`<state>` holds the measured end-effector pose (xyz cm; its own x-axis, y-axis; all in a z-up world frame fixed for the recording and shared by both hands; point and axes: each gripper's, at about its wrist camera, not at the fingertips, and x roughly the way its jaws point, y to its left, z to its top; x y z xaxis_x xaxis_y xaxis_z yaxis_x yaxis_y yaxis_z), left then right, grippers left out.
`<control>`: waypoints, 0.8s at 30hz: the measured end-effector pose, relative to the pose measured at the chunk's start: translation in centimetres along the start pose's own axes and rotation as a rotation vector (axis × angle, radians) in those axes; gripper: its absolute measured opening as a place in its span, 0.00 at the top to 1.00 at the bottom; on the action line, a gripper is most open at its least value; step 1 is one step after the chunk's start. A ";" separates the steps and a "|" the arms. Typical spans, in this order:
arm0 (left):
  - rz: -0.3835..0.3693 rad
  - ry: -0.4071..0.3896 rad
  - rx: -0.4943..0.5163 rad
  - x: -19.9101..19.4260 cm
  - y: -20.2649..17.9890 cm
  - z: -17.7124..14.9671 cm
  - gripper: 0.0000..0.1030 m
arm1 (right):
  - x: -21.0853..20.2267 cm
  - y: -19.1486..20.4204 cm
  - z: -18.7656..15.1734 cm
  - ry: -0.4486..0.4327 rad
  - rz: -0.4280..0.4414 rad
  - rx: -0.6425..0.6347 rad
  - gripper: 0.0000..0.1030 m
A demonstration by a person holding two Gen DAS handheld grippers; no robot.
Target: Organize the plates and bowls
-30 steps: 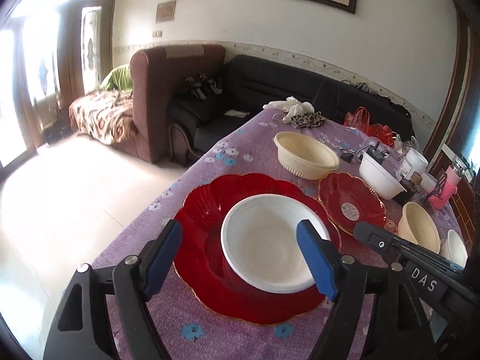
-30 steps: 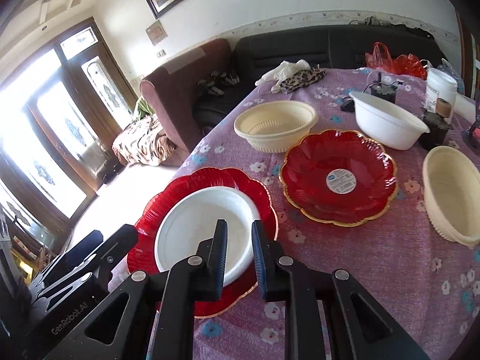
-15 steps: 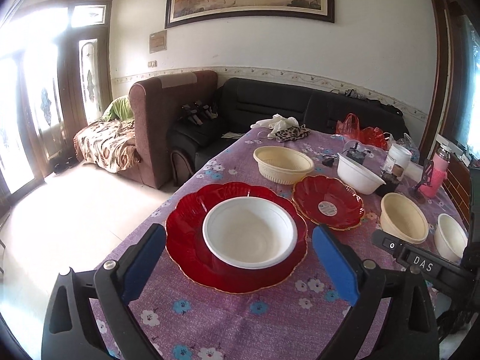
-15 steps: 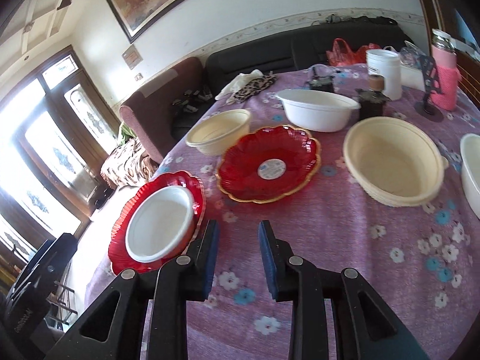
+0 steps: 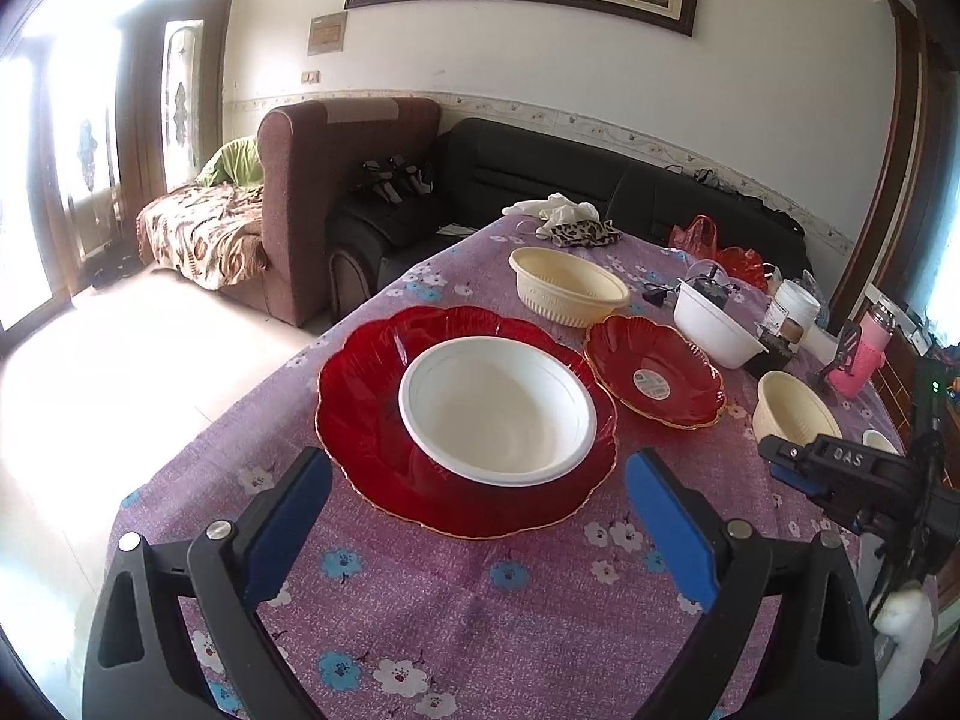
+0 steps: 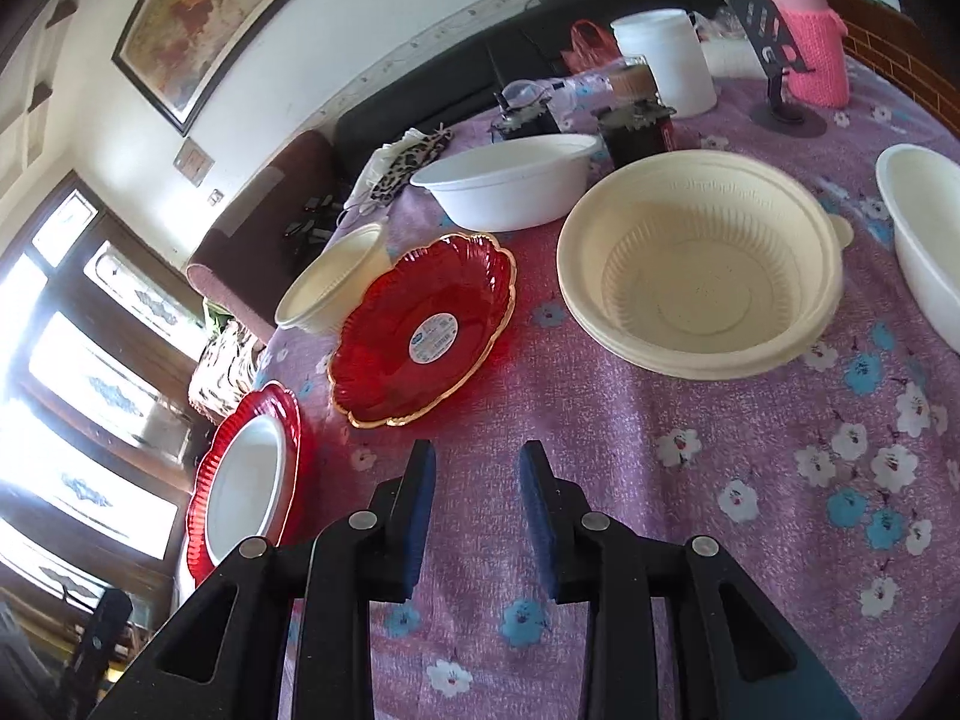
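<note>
A white bowl [image 5: 497, 411] sits in a large red plate [image 5: 360, 414] at the near end of the table. My left gripper [image 5: 477, 516] is wide open and empty, just short of that plate. A smaller red plate [image 6: 420, 330] with a sticker lies in the middle. A cream bowl [image 6: 702, 264] sits ahead and to the right of my right gripper [image 6: 474, 480], which is partly open and empty above the cloth. Another cream bowl [image 6: 333, 288], a white bowl [image 6: 510, 180] and a white bowl at the right edge [image 6: 924, 240] stand around.
The table has a purple flowered cloth [image 6: 690, 510]. At its far end stand a white jar [image 6: 666, 60], a pink bottle [image 6: 810, 42], a black phone stand [image 6: 780, 90], a dark box [image 6: 636, 132] and folded cloths [image 5: 570, 222]. Sofas [image 5: 336, 198] are beyond the table.
My right gripper has swung right, from the large red plate toward the cream bowl, and its jaws have opened wider. My left gripper has drawn back from the white bowl and opened wider.
</note>
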<state>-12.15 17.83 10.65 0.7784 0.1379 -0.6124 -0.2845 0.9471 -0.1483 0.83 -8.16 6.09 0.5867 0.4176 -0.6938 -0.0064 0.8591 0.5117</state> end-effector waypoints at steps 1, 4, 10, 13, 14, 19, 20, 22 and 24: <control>-0.005 0.004 -0.008 0.2 0.2 0.0 0.04 | 0.4 0.2 0.2 0.003 0.001 0.008 0.69; -0.017 0.014 -0.028 0.7 0.6 -0.2 0.04 | 2.6 0.3 1.8 0.025 0.003 0.061 0.65; -0.011 0.021 -0.025 1.1 1.3 -0.2 0.04 | 7.4 0.4 4.4 0.061 -0.058 0.140 0.64; -0.006 0.023 -0.028 1.2 1.7 -0.1 0.04 | 9.2 0.1 4.8 0.094 -0.049 0.180 0.71; -0.004 0.022 -0.029 1.2 1.8 -0.1 0.04 | 9.5 0.0 4.7 0.104 -0.053 0.188 0.78; -0.017 0.027 -0.040 1.4 1.7 0.0 0.04 | 8.4 -0.3 3.3 0.119 -0.040 0.170 0.91; -0.021 0.031 -0.040 1.4 1.7 0.0 0.04 | 7.9 -0.3 3.0 0.120 -0.046 0.157 0.91; -0.033 0.037 -0.038 1.4 1.3 -0.1 0.04 | 6.6 -0.5 1.9 0.132 -0.058 0.139 0.91; -0.044 0.042 -0.030 1.3 1.0 -0.2 0.04 | 4.9 -1.0 0.7 0.145 -0.058 0.128 0.91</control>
<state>-11.55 18.86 9.54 0.7665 0.0837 -0.6367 -0.2679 0.9428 -0.1986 4.29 -7.21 2.57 0.4600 0.4151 -0.7849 0.1319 0.8423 0.5227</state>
